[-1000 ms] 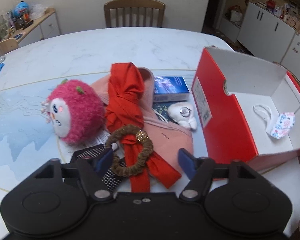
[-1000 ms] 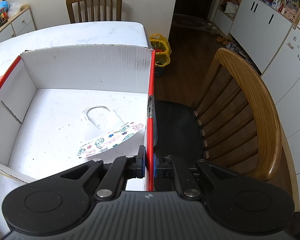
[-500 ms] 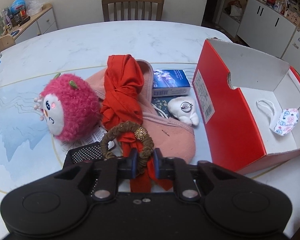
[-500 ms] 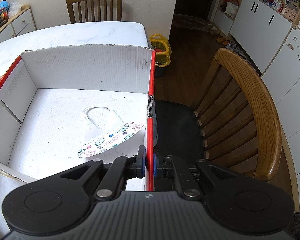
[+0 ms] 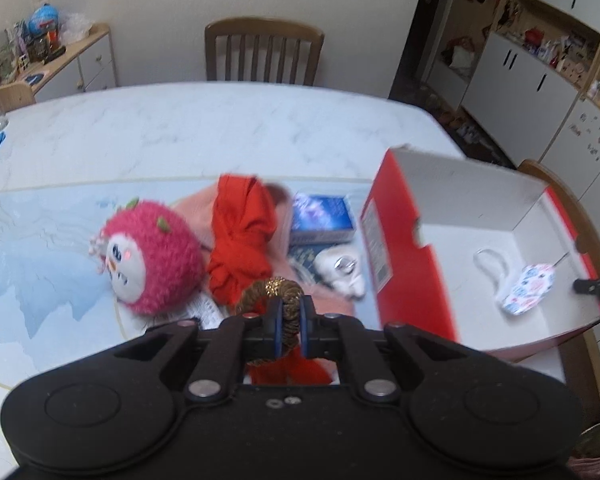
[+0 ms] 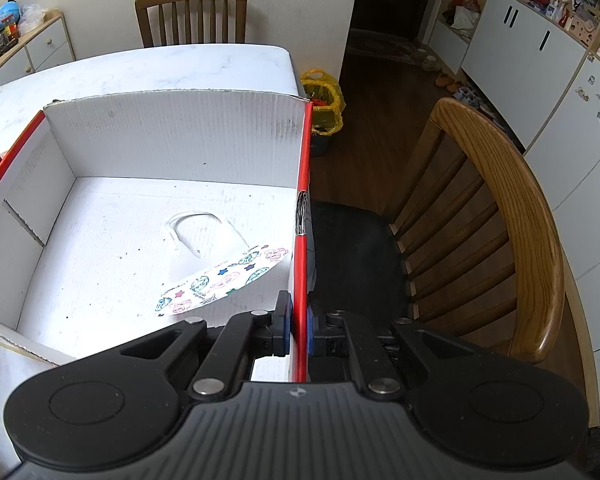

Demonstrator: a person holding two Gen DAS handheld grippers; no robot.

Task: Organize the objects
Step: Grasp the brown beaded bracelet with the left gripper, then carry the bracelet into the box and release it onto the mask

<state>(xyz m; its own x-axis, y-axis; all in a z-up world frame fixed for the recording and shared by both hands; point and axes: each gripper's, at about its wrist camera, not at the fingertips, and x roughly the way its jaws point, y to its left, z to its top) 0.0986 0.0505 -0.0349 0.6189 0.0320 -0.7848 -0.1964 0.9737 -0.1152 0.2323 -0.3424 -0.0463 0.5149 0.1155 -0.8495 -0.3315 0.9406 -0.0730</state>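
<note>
Our left tongs point(image 5: 288, 320) have just closed and pinch the brown scrunchie point(image 5: 274, 292) above the red cloth point(image 5: 242, 240). The pink plush point(image 5: 148, 256) and blue packet point(image 5: 320, 218) crowd the counter point(image 5: 220, 120) beside it. Our right tongs point(image 6: 298, 322) clamp the red box point(image 6: 302, 208) wall; a patterned mask point(image 6: 224, 280) lies inside.

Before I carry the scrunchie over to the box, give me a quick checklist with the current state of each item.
1. Left hand-held gripper shut on the scrunchie: ok; its jaws have just closed on the band.
2. Scrunchie free of the red cloth: cannot tell; it overlaps the cloth in the blurred left wrist view.
3. Right hand-held gripper clamped on the box wall: ok.
4. Room in the box: ok; only a mask lies on its floor.
5. Box top open: ok.
</note>
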